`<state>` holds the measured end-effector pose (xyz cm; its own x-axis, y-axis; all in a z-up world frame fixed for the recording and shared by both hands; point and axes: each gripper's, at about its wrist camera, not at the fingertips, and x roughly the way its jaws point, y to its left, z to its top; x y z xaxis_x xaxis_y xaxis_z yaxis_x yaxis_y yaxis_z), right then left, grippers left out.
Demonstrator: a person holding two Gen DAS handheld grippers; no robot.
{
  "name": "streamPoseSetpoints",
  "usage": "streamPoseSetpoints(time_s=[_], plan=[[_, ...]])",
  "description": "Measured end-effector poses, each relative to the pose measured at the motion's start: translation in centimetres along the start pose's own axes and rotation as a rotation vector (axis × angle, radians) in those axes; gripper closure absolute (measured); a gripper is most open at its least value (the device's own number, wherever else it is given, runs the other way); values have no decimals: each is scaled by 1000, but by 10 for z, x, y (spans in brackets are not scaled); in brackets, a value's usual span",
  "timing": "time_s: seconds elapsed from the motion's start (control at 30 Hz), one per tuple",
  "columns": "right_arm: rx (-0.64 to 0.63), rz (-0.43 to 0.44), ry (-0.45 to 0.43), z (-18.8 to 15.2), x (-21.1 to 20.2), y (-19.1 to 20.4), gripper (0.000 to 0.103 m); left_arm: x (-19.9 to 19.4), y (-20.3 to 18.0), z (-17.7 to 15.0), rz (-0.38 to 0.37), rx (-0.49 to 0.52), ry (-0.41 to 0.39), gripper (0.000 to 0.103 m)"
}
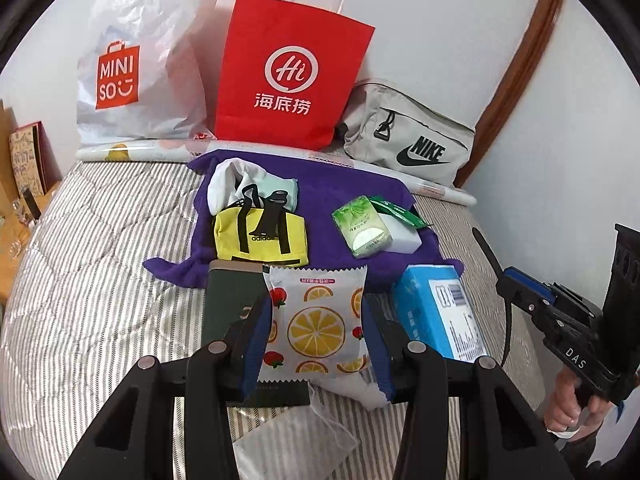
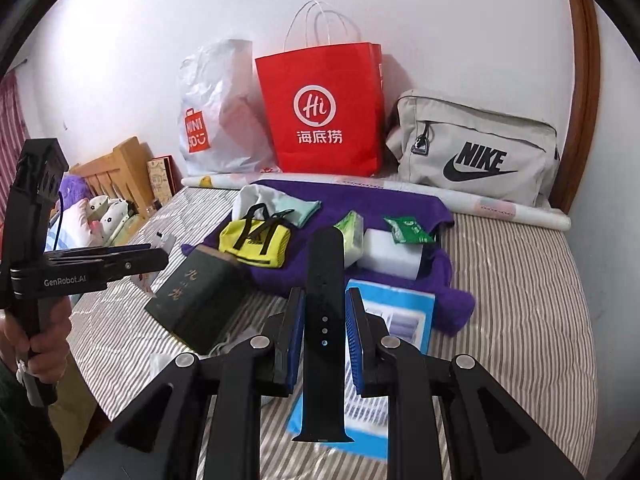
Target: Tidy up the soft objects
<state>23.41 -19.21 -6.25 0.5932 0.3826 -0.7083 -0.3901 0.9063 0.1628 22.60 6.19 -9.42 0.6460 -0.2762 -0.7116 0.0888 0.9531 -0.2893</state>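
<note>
My left gripper (image 1: 316, 312) is shut on a white packet printed with orange slices (image 1: 316, 324), held above the striped bed. My right gripper (image 2: 325, 304) is shut on a black watch strap (image 2: 325, 320), held upright between the blue pads. On a purple towel (image 1: 360, 200) lie a yellow adidas pouch (image 1: 260, 236), a green tissue pack (image 1: 362, 226), a white sponge block (image 2: 394, 254), a small green sachet (image 2: 408, 230) and white and mint cloths (image 1: 244, 184). The right gripper also shows in the left wrist view (image 1: 560, 312), and the left one in the right wrist view (image 2: 100, 264).
A dark green book (image 2: 200, 296) and a blue box (image 1: 440, 312) lie on the bed. Against the wall stand a white Miniso bag (image 1: 136, 64), a red paper bag (image 1: 292, 76) and a grey Nike bag (image 1: 408, 136). A rolled sheet (image 2: 520, 212) lies along the wall. A wooden headboard (image 2: 120, 168) is at left.
</note>
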Motion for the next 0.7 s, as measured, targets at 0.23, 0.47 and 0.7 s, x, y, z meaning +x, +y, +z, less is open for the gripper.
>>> streamPoseSetpoints(time_s=[0.23,0.47,0.7], plan=[[-18,-2,-2,21,15,-18,83,18,-3,15,21,-27,2,60],[-21,3,-4,43,35,-36,83,33,-9,25,32,-42,6,60],[16,41,18,55,56,-52,83,48,-9,36,43,-39,13,60]])
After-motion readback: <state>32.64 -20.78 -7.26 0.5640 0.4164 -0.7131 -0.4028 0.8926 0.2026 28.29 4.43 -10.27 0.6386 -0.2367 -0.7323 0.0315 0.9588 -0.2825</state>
